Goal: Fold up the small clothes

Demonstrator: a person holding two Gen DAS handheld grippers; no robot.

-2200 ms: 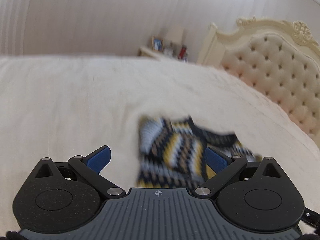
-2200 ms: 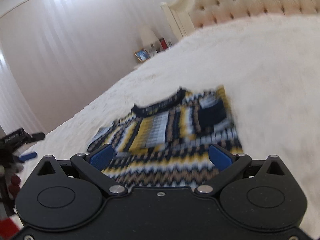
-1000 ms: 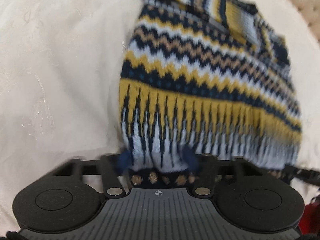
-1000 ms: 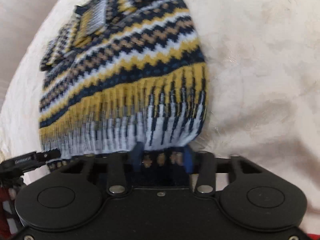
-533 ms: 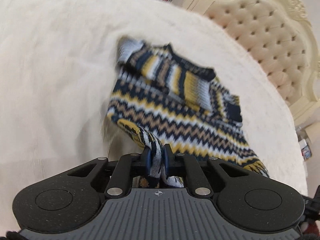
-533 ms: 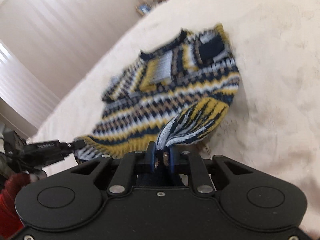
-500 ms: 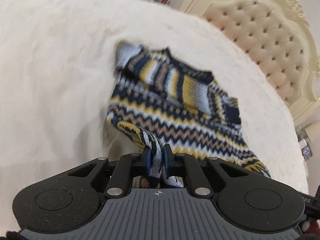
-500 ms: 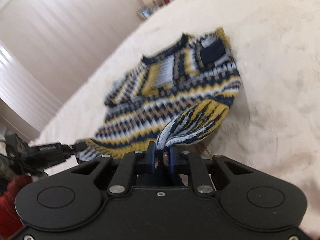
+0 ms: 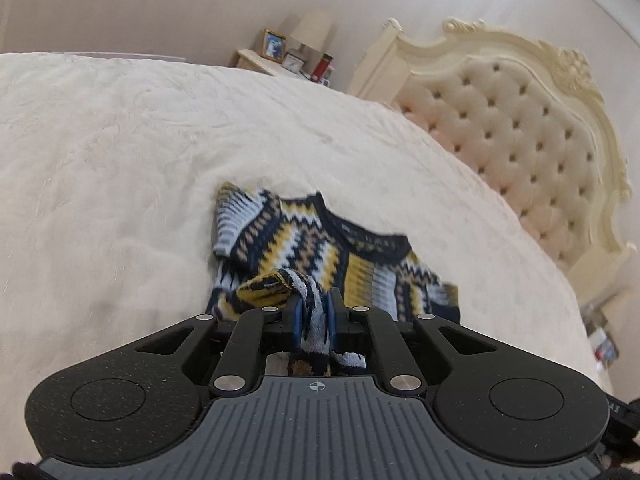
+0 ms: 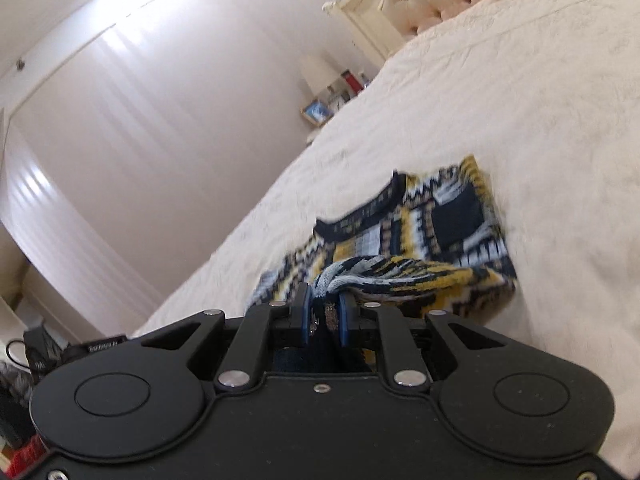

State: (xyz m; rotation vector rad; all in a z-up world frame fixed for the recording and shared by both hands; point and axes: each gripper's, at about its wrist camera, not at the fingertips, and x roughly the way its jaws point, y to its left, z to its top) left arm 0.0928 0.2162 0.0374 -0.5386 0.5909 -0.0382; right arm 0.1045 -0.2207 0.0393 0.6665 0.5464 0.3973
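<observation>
Both claws are clamped on the sweater's hem: left claw (image 9: 314, 312), right claw (image 10: 325, 314). The sweater (image 9: 320, 256), zigzag-knit in navy, yellow, white and tan, lies ahead on the bed (image 9: 120, 160), hem bunched and lifted, navy collar farthest away.

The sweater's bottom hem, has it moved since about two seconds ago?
Yes. The hem lay flat on the bed; now both grippers have it pinched and lifted, carried toward the neckline, while the collar end rests on the bed.
</observation>
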